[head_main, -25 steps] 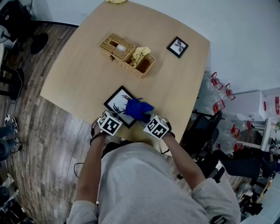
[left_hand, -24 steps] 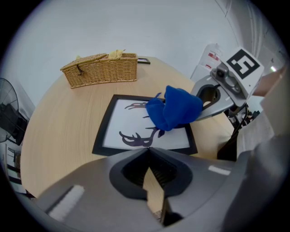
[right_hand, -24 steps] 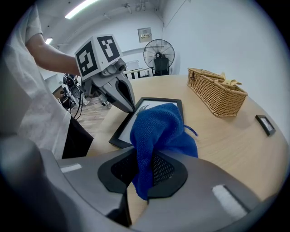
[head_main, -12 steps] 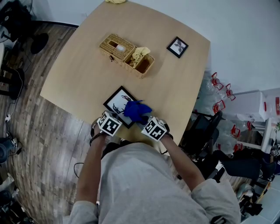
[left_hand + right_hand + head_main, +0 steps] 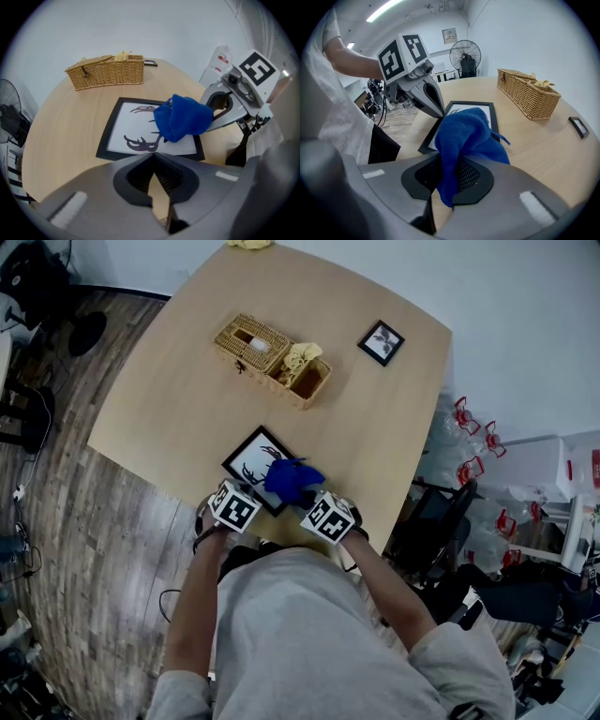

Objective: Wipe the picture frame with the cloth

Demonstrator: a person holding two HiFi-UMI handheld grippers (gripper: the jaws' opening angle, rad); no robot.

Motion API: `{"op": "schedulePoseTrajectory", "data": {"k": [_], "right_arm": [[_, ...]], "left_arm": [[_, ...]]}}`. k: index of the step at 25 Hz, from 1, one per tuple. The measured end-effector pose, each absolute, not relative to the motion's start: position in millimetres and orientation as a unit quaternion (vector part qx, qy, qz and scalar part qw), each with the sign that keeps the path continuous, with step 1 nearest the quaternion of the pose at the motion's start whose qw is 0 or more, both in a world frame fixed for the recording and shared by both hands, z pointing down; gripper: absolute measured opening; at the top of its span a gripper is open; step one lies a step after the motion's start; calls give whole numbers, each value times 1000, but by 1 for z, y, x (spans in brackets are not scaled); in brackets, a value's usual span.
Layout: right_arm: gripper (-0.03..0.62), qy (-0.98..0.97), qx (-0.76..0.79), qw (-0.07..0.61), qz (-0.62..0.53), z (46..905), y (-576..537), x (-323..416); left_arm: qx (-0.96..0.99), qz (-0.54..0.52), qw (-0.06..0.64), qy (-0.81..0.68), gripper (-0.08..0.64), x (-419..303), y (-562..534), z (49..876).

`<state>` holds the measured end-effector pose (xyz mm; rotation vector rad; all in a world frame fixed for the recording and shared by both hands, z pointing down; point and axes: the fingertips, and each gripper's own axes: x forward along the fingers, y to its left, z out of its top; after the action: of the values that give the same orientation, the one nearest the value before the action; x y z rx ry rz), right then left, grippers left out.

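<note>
**Blue cloth held on a picture frame at the table's near edge**

A person stands at a round-cornered pale wooden table (image 5: 187, 381) with a gripper in each hand. Close to the near edge lies a flat black rectangular picture frame (image 5: 136, 129) with a dark antler drawing on white.

The right gripper (image 5: 451, 161) has its jaws clamped on a bunched blue woven cloth (image 5: 464, 133). The free end of the cloth drapes onto the right side of the frame. The left gripper (image 5: 153, 157) has its jaws closed together with nothing between them. Their tip sits at the frame's near edge, though whether it presses down cannot be told.

Farther back stand an oblong wicker basket (image 5: 272, 356) and a small black square frame (image 5: 381, 341), well apart from the work.

The cloth looks soft and limp, so it will fold under the jaws, and a hold on the gathered bunch suits it best. The frame looks light, stiff and smooth-faced. It would likely slide on the table under a wipe, and its front may be fragile. Steadying it by the border seems wiser than pressing on the front.
</note>
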<state>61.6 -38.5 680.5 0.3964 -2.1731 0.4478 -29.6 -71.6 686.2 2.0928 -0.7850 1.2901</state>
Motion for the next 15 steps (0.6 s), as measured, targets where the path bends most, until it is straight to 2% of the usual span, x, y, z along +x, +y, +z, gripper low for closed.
{"op": "schedulePoseTrajectory", "data": {"k": [15], "right_arm": [[46,-868,149,439,179,686,-56,40]], "left_arm": [[779,484,279,-285,52,-29,-72,686]]}}
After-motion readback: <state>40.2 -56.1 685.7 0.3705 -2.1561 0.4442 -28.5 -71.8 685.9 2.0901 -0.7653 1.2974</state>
